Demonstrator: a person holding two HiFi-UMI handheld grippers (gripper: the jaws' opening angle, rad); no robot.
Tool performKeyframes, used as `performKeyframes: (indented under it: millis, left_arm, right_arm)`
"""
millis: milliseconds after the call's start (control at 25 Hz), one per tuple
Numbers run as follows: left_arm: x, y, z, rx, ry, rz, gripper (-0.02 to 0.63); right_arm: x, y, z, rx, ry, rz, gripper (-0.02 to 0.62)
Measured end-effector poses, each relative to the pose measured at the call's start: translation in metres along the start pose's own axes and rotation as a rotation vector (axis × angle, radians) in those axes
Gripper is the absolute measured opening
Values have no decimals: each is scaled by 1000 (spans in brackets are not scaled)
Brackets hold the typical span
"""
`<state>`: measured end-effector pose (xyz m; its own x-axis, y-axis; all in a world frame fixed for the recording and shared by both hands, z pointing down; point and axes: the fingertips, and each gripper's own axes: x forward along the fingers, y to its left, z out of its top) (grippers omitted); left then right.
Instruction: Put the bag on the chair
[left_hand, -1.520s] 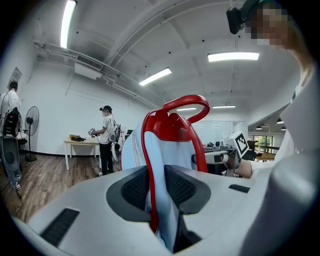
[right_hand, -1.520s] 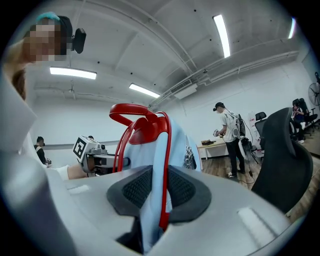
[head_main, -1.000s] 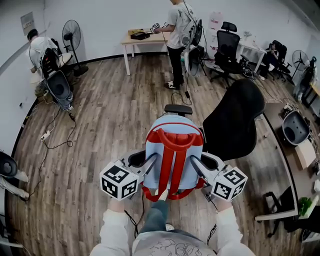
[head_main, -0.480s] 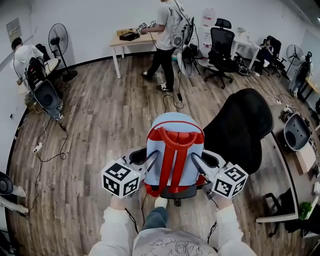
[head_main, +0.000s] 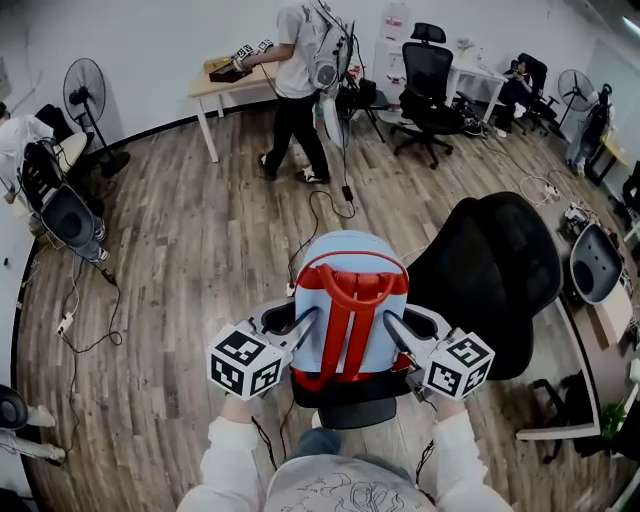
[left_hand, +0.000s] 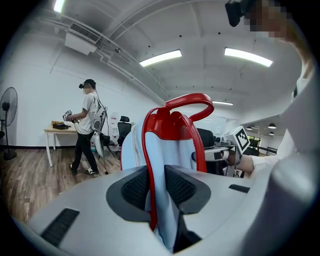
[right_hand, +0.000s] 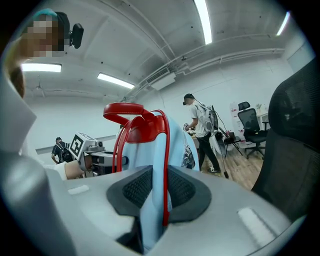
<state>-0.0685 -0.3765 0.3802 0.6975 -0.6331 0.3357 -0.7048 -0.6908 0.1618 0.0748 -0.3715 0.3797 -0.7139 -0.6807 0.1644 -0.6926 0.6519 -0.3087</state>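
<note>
Left gripper (head_main: 305, 322): I see its jaws clenched on the left side edge of the bag (head_main: 350, 275). A fold of light blue fabric and its red trim is pinched between the dark ribbed pads.
Right gripper (head_main: 393, 325): it mirrors the left, with the jaws clamped on the bag's right side edge. Blue cloth and a red strip run up between the pads.
Bag: a light blue backpack with red shoulder straps and a red top handle. It is upright between my two grippers, strap side facing me.
Bag position: it is over the seat (head_main: 350, 395) of the chair (head_main: 500, 270). The seat's near edge shows just beneath the bag's bottom. I cannot tell whether the bottom is resting on the seat or just above it.
Chair: a black office chair. Its curved backrest stands just to the right of the bag, close beside the right gripper.
Marker cubes: one on each gripper, left (head_main: 245, 362) and right (head_main: 458, 365), both near my sleeves.
Floor (head_main: 190, 240): wood planks with cables trailing across them.
Background: a person (head_main: 295, 80) stands at a desk (head_main: 215, 85) by the far wall. A fan (head_main: 85, 85) is to their left and another office chair (head_main: 425, 80) to their right.
</note>
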Motion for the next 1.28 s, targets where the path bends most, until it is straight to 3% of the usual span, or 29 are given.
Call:
performKeyframes:
  millis: [400,800,1280]
  left_arm:
    - [63,32,-64,-33,115,-41,92]
    - [103,70,-99,-127,178,-62,91]
    - [140,88,-195,-160,327,-32,91]
  right_arm:
    - [28,-58,-68,32,120,-65,91]
    - [65,-97,-103,84,248,-75,91]
    - [81,-133,-205,149,417,-111,91]
